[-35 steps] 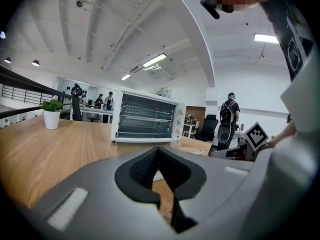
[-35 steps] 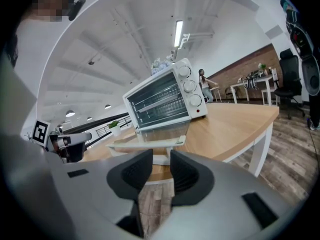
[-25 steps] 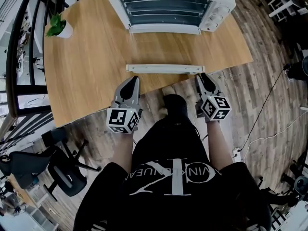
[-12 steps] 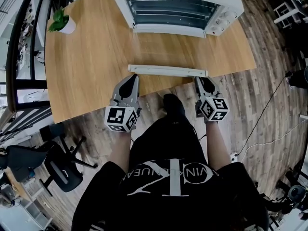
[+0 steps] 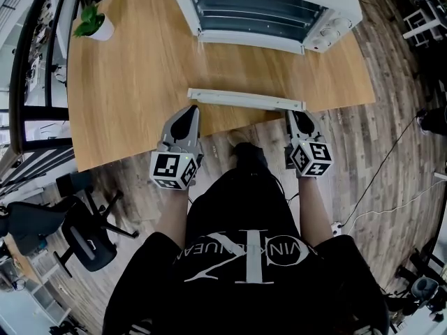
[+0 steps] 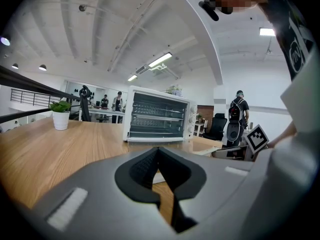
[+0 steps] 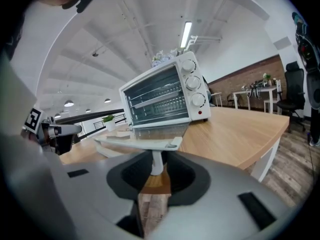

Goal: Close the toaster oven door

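toaster oven door [image 5: 246, 72] still fully open: right gripper [image 7: 156, 165] clenched on handle [image 5: 246, 99] post, left gripper [image 6: 158, 153] pinched empty beside it.

Open-plan office: a wooden table [image 5: 133, 82] on plank flooring, wheeled office chairs [image 5: 87, 239], ceiling strip lights [image 6: 160, 60], a brick wall [image 7: 240, 76] behind further desks [image 7: 252, 90], and people [image 6: 236, 119] standing about.
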A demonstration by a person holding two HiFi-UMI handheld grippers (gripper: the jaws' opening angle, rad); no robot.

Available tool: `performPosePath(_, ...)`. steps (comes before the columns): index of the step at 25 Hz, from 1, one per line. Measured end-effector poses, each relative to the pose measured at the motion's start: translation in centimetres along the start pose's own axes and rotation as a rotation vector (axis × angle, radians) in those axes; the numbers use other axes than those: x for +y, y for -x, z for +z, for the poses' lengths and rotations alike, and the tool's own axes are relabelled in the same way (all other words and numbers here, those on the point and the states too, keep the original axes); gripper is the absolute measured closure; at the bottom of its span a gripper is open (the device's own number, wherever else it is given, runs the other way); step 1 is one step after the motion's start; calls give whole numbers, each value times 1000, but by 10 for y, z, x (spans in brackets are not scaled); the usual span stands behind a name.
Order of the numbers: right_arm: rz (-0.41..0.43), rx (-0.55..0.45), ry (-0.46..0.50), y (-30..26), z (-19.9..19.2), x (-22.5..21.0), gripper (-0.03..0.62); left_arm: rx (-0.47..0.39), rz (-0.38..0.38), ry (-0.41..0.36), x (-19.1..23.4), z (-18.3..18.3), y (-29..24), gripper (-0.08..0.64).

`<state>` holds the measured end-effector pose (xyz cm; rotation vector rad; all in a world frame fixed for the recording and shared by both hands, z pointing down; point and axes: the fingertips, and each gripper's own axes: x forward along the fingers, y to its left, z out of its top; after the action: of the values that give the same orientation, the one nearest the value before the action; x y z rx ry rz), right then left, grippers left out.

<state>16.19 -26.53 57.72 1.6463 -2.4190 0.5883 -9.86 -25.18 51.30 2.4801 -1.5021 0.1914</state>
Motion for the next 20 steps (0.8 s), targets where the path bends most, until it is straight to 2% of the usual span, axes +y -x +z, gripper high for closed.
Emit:
performPosePath(6,1,-20,37,6,24,4,515,-21,31,-5,8,16,1,549)
performPosePath(14,39,-86,35,14,64,9,515,-75,65,-17,21,48,-3,549)
performPosePath(20,56,-110,44,13,94,11,512,-87,93,-3,31,57,-4,549)
